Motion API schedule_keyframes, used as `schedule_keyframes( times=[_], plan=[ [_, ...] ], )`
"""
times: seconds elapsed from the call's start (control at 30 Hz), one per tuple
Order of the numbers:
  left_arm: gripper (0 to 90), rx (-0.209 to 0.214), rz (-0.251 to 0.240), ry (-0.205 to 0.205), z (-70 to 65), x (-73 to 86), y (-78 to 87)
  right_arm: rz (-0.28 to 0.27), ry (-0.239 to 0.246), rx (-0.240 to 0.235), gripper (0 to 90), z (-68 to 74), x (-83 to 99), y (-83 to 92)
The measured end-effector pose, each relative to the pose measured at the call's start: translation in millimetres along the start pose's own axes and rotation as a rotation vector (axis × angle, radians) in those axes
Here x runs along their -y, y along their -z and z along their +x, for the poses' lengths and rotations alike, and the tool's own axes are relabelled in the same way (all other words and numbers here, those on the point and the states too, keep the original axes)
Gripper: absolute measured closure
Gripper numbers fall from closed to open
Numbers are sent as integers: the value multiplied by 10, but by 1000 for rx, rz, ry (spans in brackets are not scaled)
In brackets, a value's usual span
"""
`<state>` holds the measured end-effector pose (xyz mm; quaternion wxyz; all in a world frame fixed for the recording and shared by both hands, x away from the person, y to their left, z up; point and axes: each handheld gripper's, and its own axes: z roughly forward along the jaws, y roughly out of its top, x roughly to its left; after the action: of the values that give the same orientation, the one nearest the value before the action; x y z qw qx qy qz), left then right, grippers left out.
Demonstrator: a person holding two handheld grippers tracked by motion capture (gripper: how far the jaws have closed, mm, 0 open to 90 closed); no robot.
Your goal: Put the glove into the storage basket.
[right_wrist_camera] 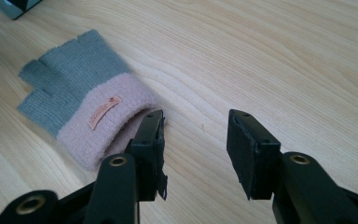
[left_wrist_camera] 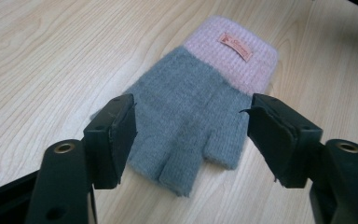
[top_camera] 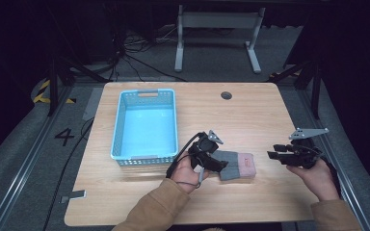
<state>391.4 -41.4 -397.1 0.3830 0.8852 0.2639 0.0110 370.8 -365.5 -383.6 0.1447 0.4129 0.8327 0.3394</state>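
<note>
Glove (left_wrist_camera: 191,112) lies flat on the table (top_camera: 250,115), a fingerless knit one with a grey body and a pink cuff, and nothing has hold of it yet. In the left gripper view the left gripper (left_wrist_camera: 191,135) has its jaws wide apart, one on each side of the grey finger end, poised above the knit rather than pinching it. The right gripper (right_wrist_camera: 195,140) is likewise spread open over bare wood, with its left-hand jaw just beside the pink cuff (right_wrist_camera: 107,123); I cannot tell whether it touches the wool. So the work looks to be at its very start: the grasp is not yet made, and the lift and any carrying are left to do.

Farther out, the high view shows a light blue basket (top_camera: 145,126) standing empty, near the glove on the person's left, a likely place for it. Between glove and basket only open tabletop shows, so nothing appears to block the way.
</note>
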Motion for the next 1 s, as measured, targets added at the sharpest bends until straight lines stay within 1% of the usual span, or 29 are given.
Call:
schedule_keyframes(
  times=[0.1,0.17,0.2,0.23,0.33,0.37,0.43,0.47,0.57,0.67,0.73,0.77,0.8,0.83,0.87,0.93,1.0],
  plan=[
    [307,18,5,10,29,-18,-35,3,-4,0,570,13,31,16],
    [302,39,7,-1,55,-28,-64,7,-6,3,570,16,52,25],
    [266,53,10,-9,64,-29,-77,7,-11,2,569,16,67,31],
    [256,46,13,-13,71,-31,-93,7,-10,5,567,11,76,33],
    [230,58,17,-14,100,-38,-123,11,-17,4,565,5,97,34],
    [217,52,19,-15,112,-45,-139,12,-19,4,563,5,101,33],
    [187,70,22,-15,126,-50,-179,15,-21,4,563,10,115,31],
    [157,72,29,-21,129,-51,-196,16,-24,1,560,9,123,30],
    [149,60,52,-35,119,-45,-261,14,-26,1,559,6,126,31],
    [144,53,68,-36,126,-28,-320,10,-27,0,556,9,124,33],
    [145,50,86,-36,133,-18,-368,11,-26,-7,555,12,122,26],
    [146,41,95,-33,133,-15,-396,12,-23,-5,555,15,121,23],
    [153,45,110,-35,136,-10,-421,12,-23,-9,555,19,120,18],
    [159,39,132,-48,138,-1,-457,13,-23,-10,554,23,118,15],
    [160,31,142,-51,137,4,-473,13,-24,-14,555,27,117,11],
    [164,25,159,-60,138,17,-513,15,-23,-13,554,30,117,9],
    [164,15,165,-72,132,21,-535,12,-28,-18,552,22,122,4]
  ],
)
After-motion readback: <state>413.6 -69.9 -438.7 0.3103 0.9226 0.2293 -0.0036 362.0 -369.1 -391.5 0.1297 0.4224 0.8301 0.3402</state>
